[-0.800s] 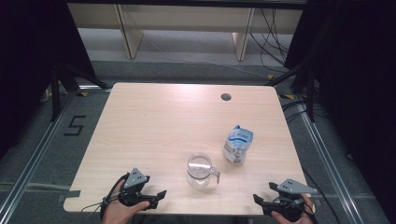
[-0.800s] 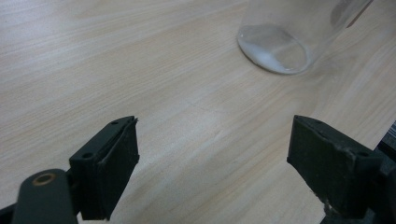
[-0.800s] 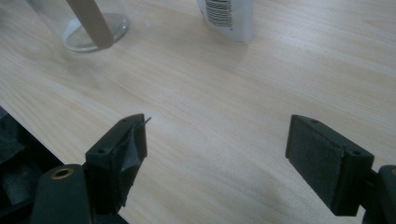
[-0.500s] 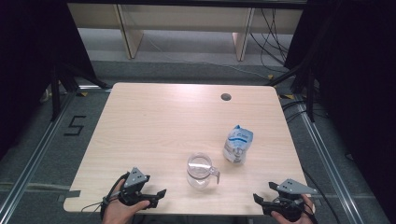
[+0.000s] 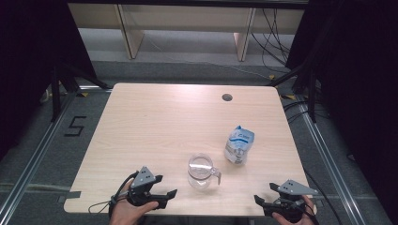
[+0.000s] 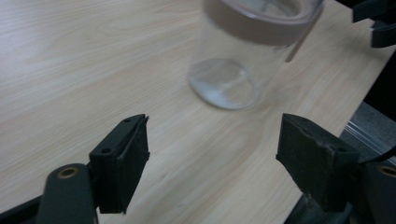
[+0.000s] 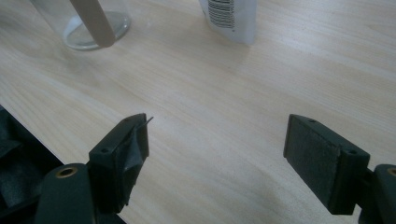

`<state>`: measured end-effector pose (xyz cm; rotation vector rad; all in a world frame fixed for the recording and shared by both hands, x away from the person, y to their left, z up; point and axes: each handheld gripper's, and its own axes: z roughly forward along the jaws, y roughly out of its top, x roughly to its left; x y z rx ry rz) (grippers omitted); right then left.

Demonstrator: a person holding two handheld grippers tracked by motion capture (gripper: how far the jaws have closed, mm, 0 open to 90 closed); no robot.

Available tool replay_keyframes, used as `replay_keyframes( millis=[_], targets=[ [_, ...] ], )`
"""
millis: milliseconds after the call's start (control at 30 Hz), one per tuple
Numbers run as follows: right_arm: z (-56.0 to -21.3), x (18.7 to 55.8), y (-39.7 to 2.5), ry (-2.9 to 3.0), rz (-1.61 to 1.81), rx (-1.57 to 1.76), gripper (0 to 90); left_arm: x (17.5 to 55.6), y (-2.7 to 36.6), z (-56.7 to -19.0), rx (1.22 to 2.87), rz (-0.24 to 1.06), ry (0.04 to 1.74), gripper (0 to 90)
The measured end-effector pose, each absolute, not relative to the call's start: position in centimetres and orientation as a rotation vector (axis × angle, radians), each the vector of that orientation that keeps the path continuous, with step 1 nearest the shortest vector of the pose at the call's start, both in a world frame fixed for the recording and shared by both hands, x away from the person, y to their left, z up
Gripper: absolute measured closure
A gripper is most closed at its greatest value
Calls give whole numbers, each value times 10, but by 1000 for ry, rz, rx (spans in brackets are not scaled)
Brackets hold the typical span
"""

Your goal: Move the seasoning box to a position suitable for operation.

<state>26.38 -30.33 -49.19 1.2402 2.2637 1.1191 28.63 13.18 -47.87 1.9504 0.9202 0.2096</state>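
Observation:
A clear glass jug (image 5: pixel 202 170) with a handle stands near the front middle of the wooden table (image 5: pixel 159 122). Behind it to the right sits a white and blue bag (image 5: pixel 239 144). My left gripper (image 5: pixel 165 193) rests at the front left edge, open, with its jaws pointing toward the jug (image 6: pixel 243 51), which stands a short way ahead of them. At the front right corner my right gripper (image 5: pixel 264 200) is open over bare wood, with the jug's base (image 7: pixel 88 23) and the bag's barcoded bottom (image 7: pixel 231 18) ahead of it.
A round cable hole (image 5: pixel 227 97) lies near the table's far edge. Wooden shelving (image 5: pixel 187 18) stands beyond the table. Metal floor rails (image 5: pixel 33 159) run along both sides, with a "5" mark (image 5: pixel 75 125) on the floor at left. Cables (image 5: pixel 277 28) trail at the back right.

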Motion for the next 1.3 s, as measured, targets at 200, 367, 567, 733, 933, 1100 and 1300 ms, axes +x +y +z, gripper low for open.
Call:
replay_keyframes(
  millis=[200,367,567,733,933,1100,1300],
  targets=[
    [-493,265,-304,2266,1182,1260,232,292,116,-460,1944,207,815,459],
    [-492,264,-304,2267,1174,1261,230,296,103,-448,1915,165,762,666],
    [-492,264,-302,2273,1155,1256,230,299,77,-434,1909,119,690,784],
    [-492,263,-300,2286,1162,1263,225,304,58,-423,1973,166,645,851],
    [-492,261,-298,2278,1179,1277,218,312,43,-419,1988,123,629,867],
    [-492,262,-297,2299,1167,1236,217,315,36,-419,1998,98,625,882],
    [-493,263,-296,2299,1170,1208,214,324,27,-417,2004,102,629,885]
  ],
)
